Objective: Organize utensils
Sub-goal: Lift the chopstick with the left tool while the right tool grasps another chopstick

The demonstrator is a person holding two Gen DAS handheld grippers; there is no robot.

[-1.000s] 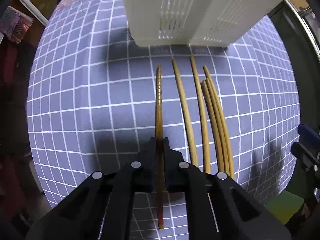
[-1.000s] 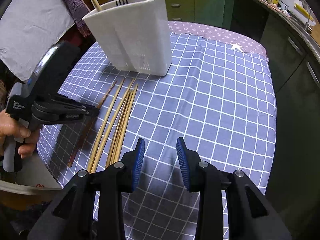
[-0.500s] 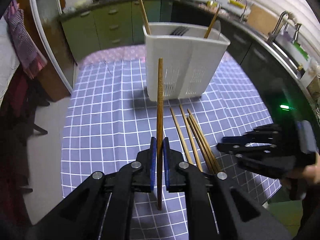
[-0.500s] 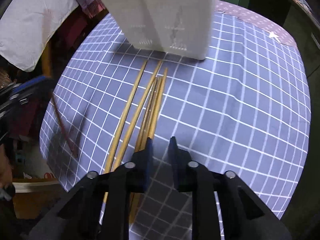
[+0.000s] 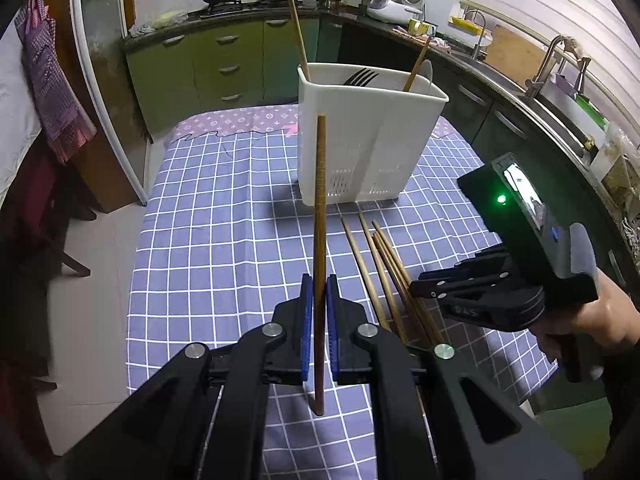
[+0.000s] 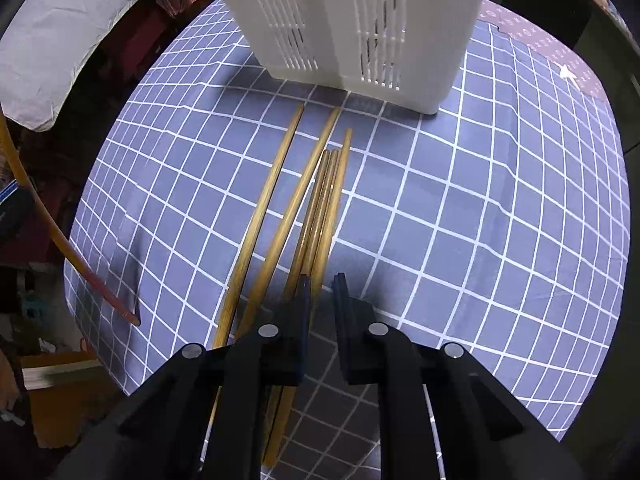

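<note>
The left gripper (image 5: 317, 312) pinches a dark brown chopstick (image 5: 320, 240) between its blue pads, holding it nearly upright above the checked tablecloth (image 5: 216, 240), with its top end in line with the near wall of the white utensil caddy (image 5: 372, 136). The caddy already holds forks and other sticks. The right gripper (image 6: 321, 300) is low over a bundle of pale bamboo chopsticks (image 6: 316, 208) lying on the cloth just in front of the caddy; its jaws are narrowly spread and appear to straddle one or two sticks, though whether they touch cannot be told. To do this well, the left hand should probably carry the stick over the rim, lower end first, and release only once the tip is inside a compartment, while the right should close on a single stick rather than several
</note>
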